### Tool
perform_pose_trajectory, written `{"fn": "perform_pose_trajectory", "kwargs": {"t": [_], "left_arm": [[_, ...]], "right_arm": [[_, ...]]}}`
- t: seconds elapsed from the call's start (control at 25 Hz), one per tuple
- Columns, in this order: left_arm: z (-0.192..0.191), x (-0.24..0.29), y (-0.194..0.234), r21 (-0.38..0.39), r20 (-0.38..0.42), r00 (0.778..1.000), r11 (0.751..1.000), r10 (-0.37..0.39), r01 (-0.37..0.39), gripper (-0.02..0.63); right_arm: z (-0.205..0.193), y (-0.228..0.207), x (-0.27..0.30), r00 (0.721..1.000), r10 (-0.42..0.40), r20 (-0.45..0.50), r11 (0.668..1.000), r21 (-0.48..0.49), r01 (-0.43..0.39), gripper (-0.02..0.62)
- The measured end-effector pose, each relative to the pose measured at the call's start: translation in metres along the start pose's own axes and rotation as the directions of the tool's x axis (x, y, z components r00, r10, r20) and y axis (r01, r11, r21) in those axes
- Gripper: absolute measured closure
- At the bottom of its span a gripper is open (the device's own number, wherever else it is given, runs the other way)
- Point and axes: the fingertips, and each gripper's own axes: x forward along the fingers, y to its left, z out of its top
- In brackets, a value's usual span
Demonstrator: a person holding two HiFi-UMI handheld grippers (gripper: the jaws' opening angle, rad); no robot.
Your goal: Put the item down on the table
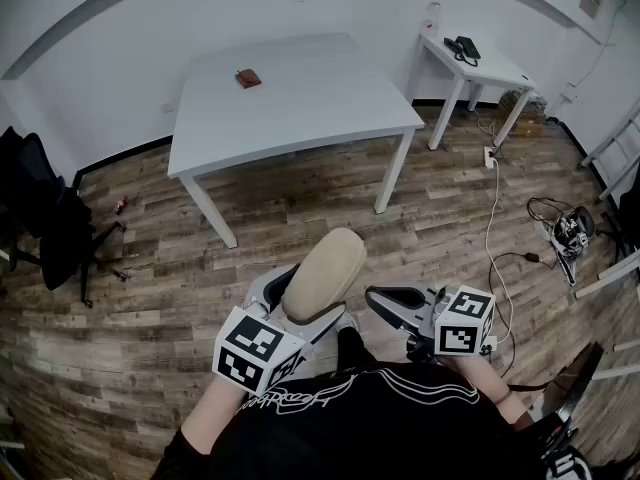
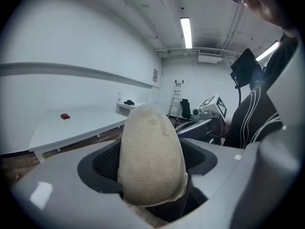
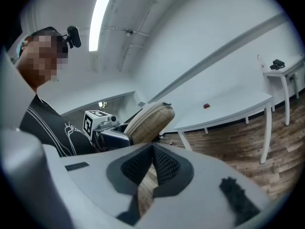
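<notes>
A beige-soled shoe [image 1: 322,276] is held sole-up over the wooden floor, well short of the big white table [image 1: 300,98]. My left gripper [image 1: 297,306] is shut on it, jaws spread wide around its body. In the left gripper view the shoe [image 2: 151,142] fills the space between the dark pads [image 2: 104,162]. My right gripper [image 1: 385,301] hovers just right of the shoe, shut and empty; its own view shows the pads [image 3: 164,165] pressed together, with the shoe [image 3: 150,120] and the left gripper [image 3: 107,130] beyond.
A small red-brown object [image 1: 248,78] lies on the big table's far side. A smaller white table [image 1: 480,63] with a black item stands at the back right. A black chair [image 1: 40,218] is at left. Cables and a power strip [image 1: 492,156] lie on the floor at right.
</notes>
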Motion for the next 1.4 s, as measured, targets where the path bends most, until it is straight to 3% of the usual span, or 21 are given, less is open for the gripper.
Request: {"fn": "perform_pose_trajectory", "kwargs": {"t": [0.32,0.52,0.8,1.0,1.4], "left_arm": [[0.066,0.147,0.125,-0.016,-0.019,0.997,0.997,0.077,-0.077,0.224],[0.117,0.215,0.178,0.055,-0.023,0.992,0.991,0.127,-0.126,0.224],[0.132,0.248,0.24,0.042,-0.043,0.982,0.983,0.182,-0.18,0.224],[0.128,0.279,0.288,0.083,-0.089,0.975,0.977,0.203,-0.195,0.224],[0.129,0.37,0.41,0.1,-0.184,0.959,0.975,0.214,-0.198,0.224]], "right_arm": [[0.094,-0.18,0.025,1.0,-0.008,-0.025,1.0,-0.01,0.007,0.591],[0.153,-0.262,0.034,1.0,-0.002,-0.022,0.999,-0.032,0.001,0.591],[0.191,-0.313,0.062,1.0,-0.001,-0.025,0.999,-0.048,-0.001,0.591],[0.199,-0.348,0.083,1.0,-0.013,-0.012,1.0,-0.019,0.012,0.591],[0.254,-0.436,0.114,0.994,-0.108,0.021,0.994,0.028,0.108,0.591]]}}
